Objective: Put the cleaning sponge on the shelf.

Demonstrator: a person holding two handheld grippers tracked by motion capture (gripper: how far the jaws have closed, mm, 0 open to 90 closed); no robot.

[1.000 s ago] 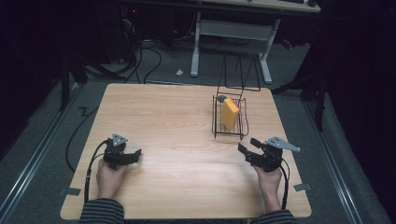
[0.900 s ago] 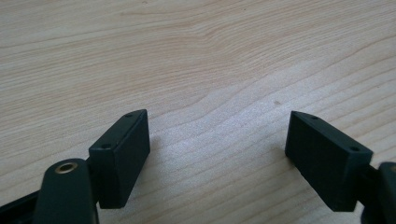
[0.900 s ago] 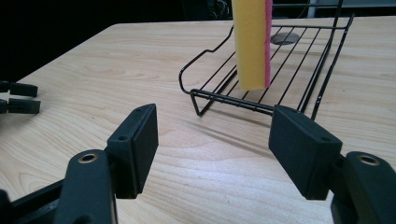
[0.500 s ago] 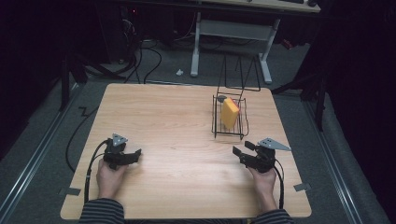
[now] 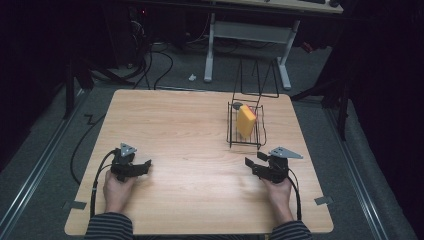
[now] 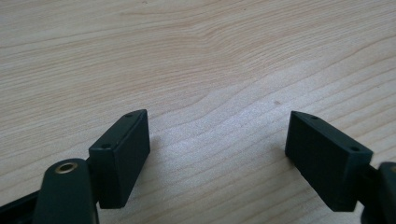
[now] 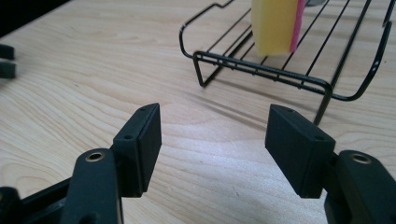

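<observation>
Resting low on the wooden worktop: left claw, jaws apart, empty; right claw, jaws apart, empty, facing the black wire rack. Yellow sponge stands upright inside. Likely approach: level, jaws straddling sponge, clear of wires.

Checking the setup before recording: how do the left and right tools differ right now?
The left tool faces bare wood; the right tool faces the wire rack holding a yellow sponge. The right tool's grey plate sticks out wider than the left tool's. Both are open, empty and low over the table.
</observation>
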